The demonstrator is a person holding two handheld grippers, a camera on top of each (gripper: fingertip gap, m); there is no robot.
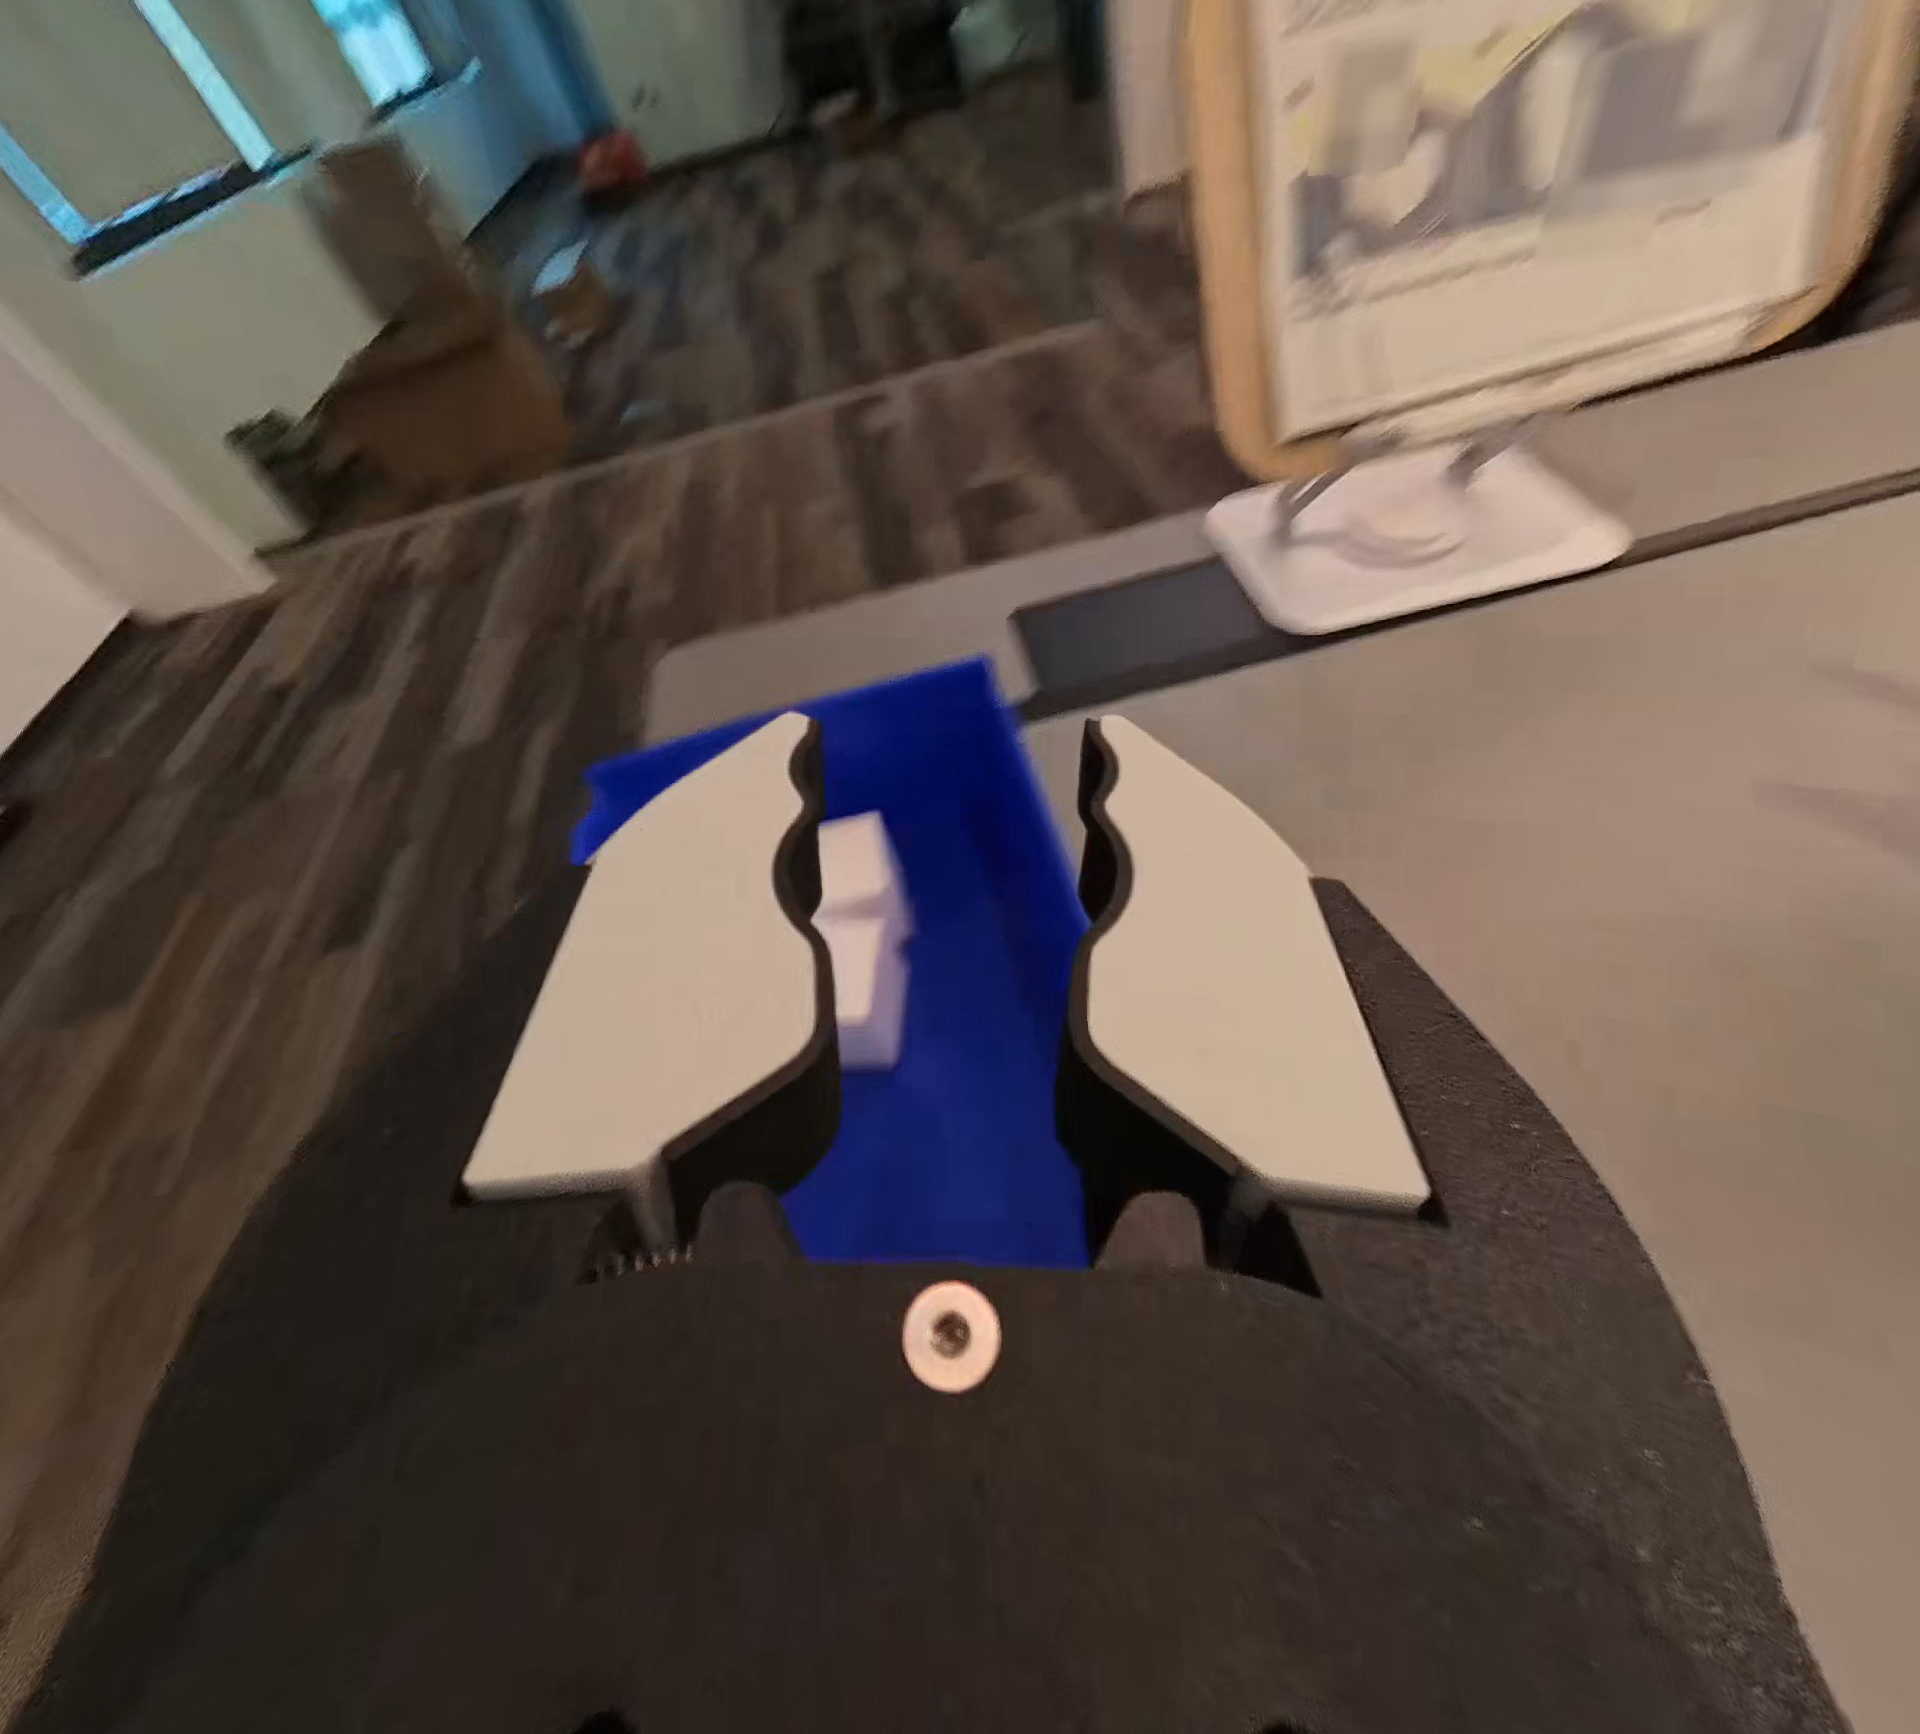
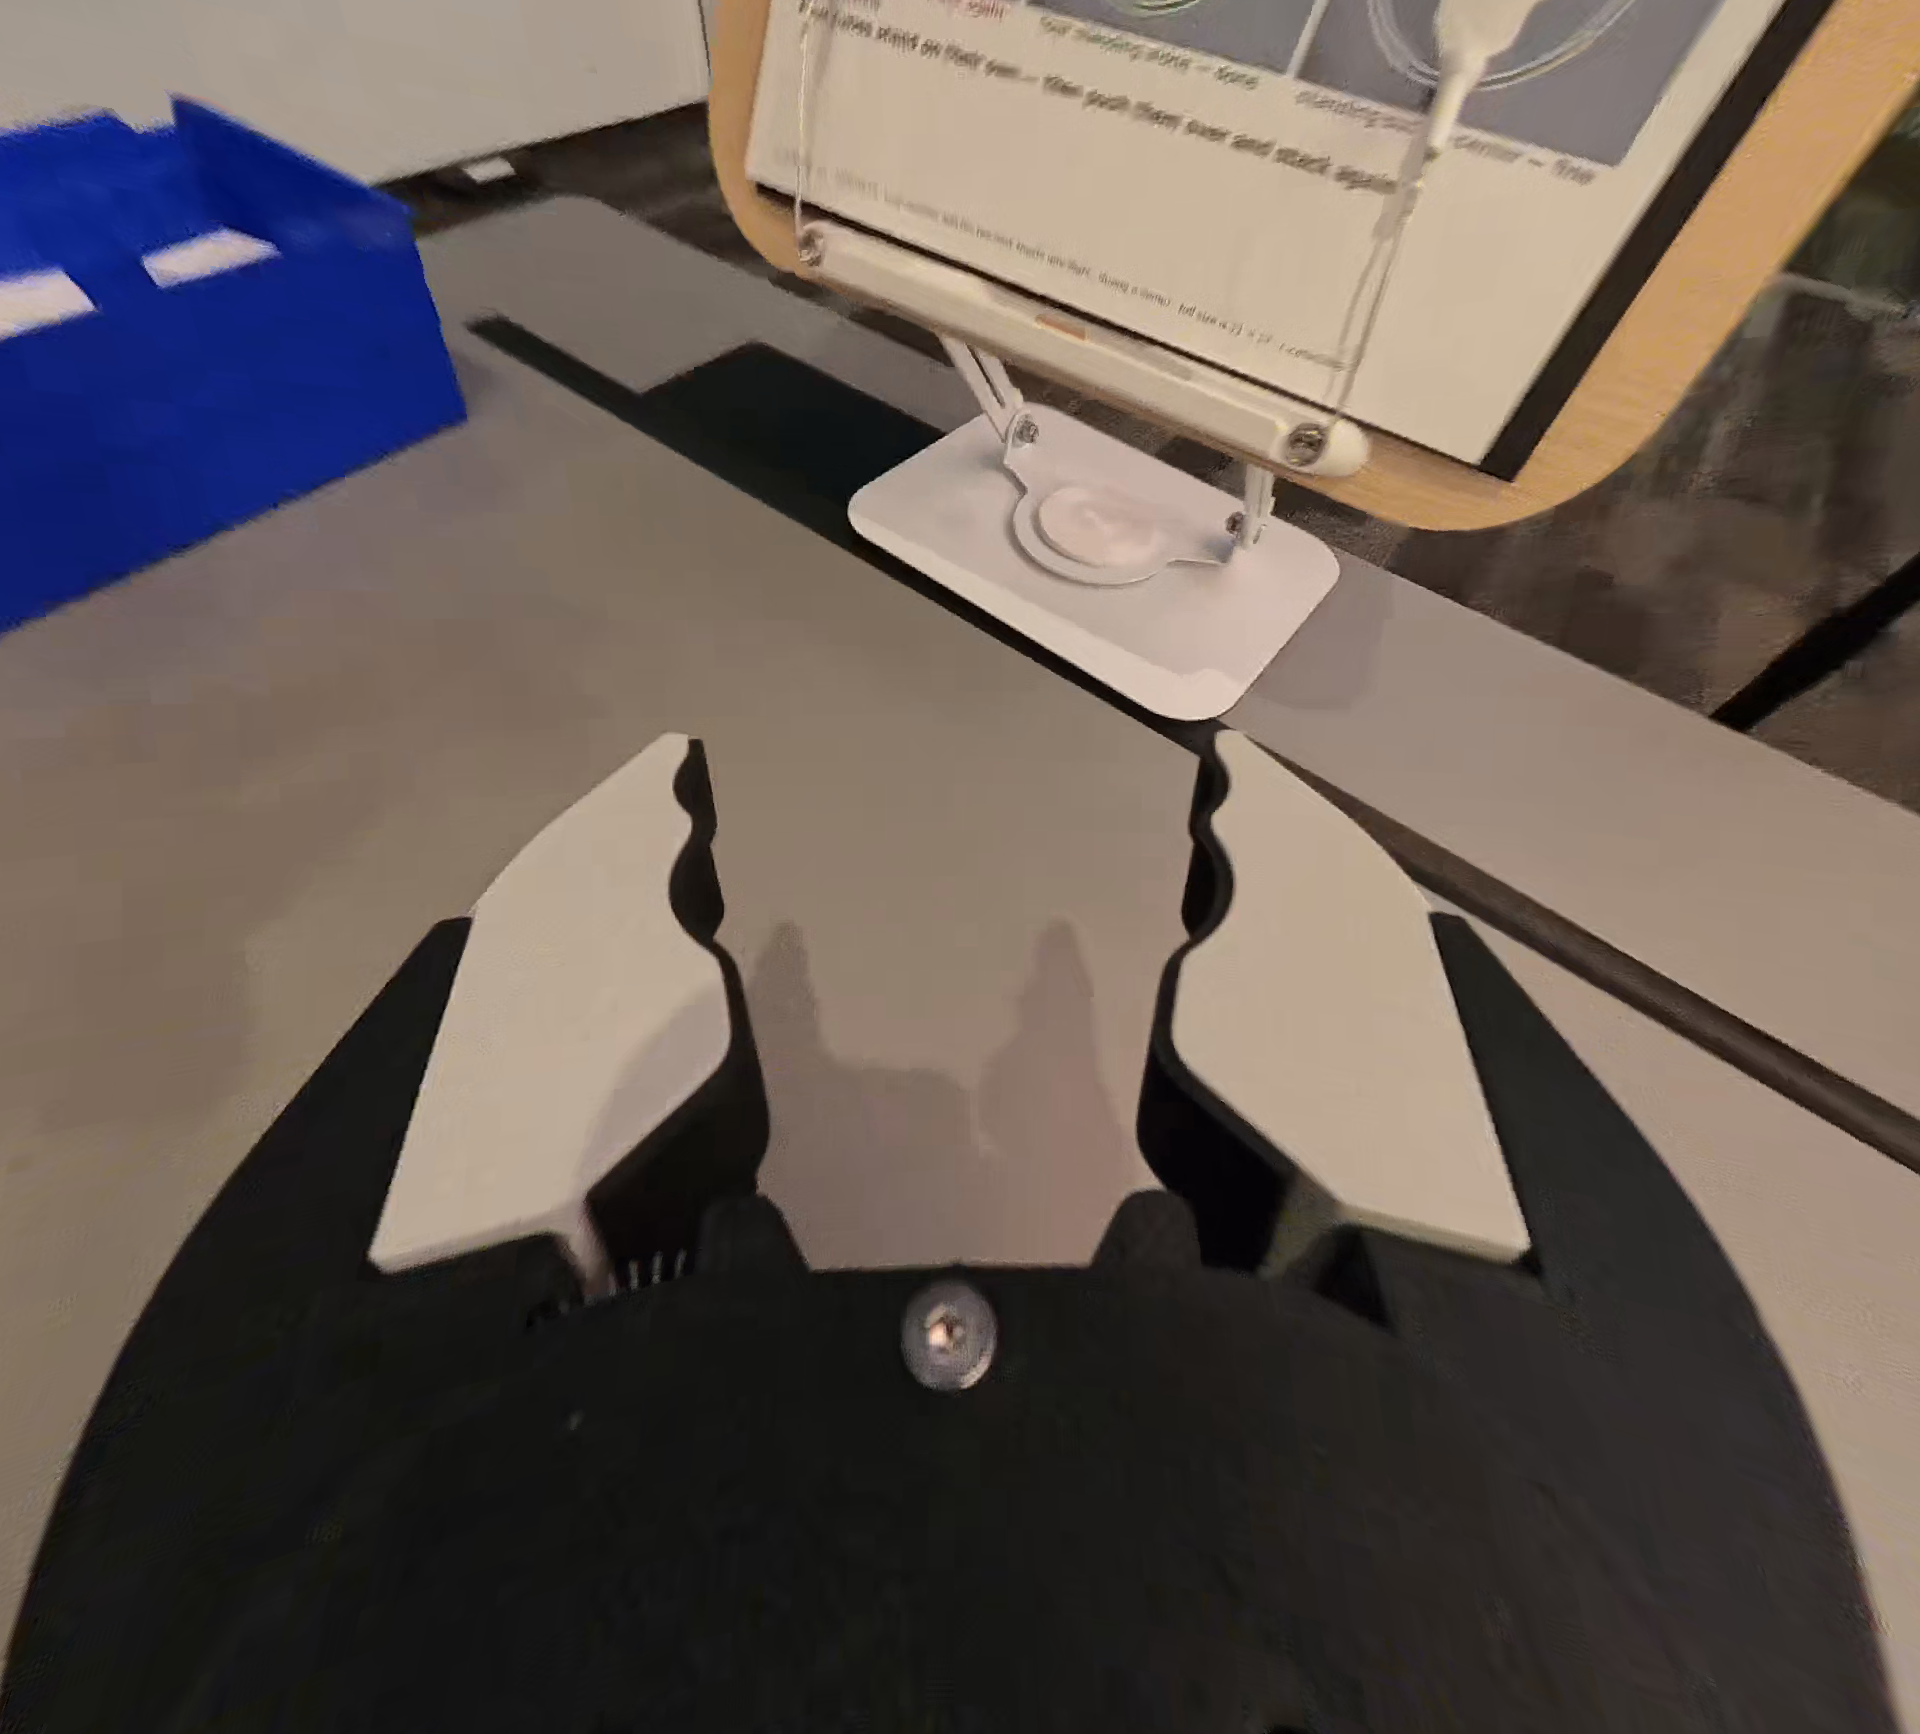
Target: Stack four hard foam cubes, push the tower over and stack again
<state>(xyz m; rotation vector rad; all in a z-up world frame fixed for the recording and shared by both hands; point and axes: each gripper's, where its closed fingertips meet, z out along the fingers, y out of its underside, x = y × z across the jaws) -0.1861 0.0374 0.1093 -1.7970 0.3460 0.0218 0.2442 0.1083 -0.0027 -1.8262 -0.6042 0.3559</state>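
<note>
My left gripper is open and empty, held above a blue bin at the table's left end. White foam cubes lie in the bin below my fingers, partly hidden by the left finger. In the right wrist view the blue bin stands at the far left with white cubes showing inside it. My right gripper is open and empty, low over the bare grey table.
A board with a printed sheet on a white stand stands at the table's far edge; it also shows in the left wrist view. A dark strip runs across the table. Wood floor lies beyond the table's left edge. Across from one pair of fingers to the other is roughly 45 cm.
</note>
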